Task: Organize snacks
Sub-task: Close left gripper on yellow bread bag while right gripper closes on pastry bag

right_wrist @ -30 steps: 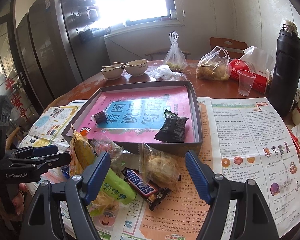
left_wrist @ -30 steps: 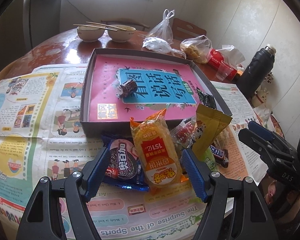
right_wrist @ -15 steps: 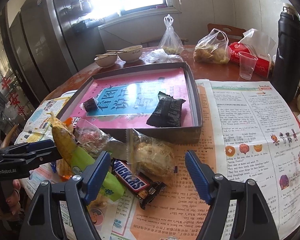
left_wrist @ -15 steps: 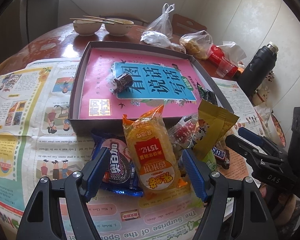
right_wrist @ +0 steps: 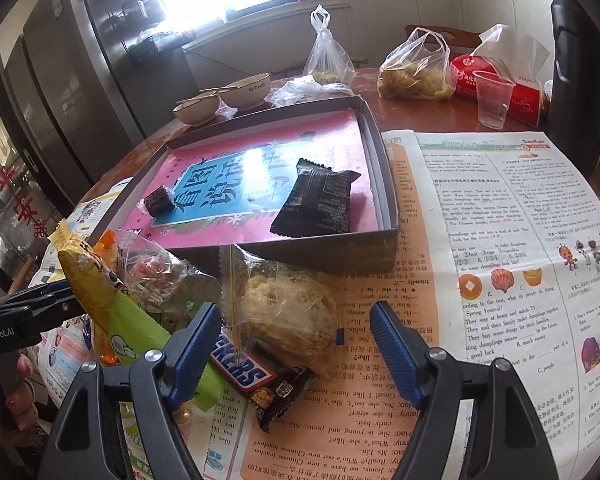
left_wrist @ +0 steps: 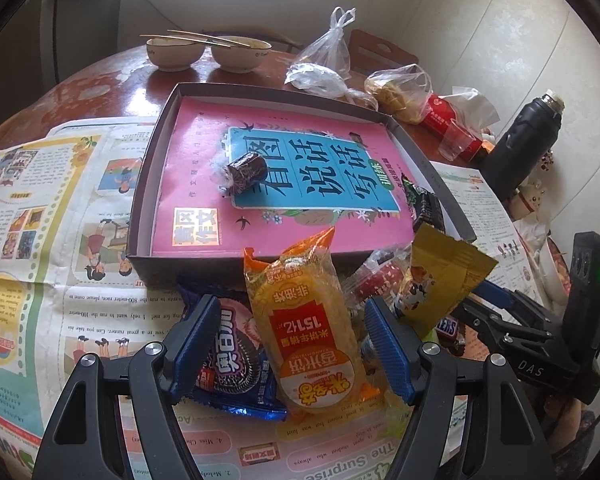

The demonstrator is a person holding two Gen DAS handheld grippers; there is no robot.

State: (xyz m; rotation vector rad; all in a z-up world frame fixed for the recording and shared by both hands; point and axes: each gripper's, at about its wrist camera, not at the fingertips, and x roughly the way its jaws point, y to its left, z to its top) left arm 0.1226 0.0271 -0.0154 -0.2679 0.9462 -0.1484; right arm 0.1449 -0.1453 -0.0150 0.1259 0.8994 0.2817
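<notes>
A grey box [left_wrist: 140,208] lined with a pink book holds a small dark wrapped candy [left_wrist: 246,168] and a black packet [right_wrist: 316,204]. Loose snacks are piled in front of the box on newspaper. My left gripper [left_wrist: 292,340] is open, its jaws standing either side of an orange rice-cracker pack [left_wrist: 308,320], which lies beside a blue cookie pack [left_wrist: 232,364]. My right gripper [right_wrist: 294,344] is open around a clear-wrapped pastry [right_wrist: 288,308], just above a Snickers bar [right_wrist: 252,372]. A gold pack [right_wrist: 88,272] and a green pack [right_wrist: 136,332] lie between the two grippers.
Newspaper [right_wrist: 500,240] covers the near part of the round wooden table. Behind the box stand two bowls [left_wrist: 208,52] with chopsticks, plastic bags [left_wrist: 324,68], a red tissue pack [right_wrist: 516,84], a plastic cup [right_wrist: 492,100] and a black flask [left_wrist: 520,148].
My right gripper has come down and closer to the pastry and the Snickers bar, rolling a little. The left gripper has hardly moved. Both stay equally open.
</notes>
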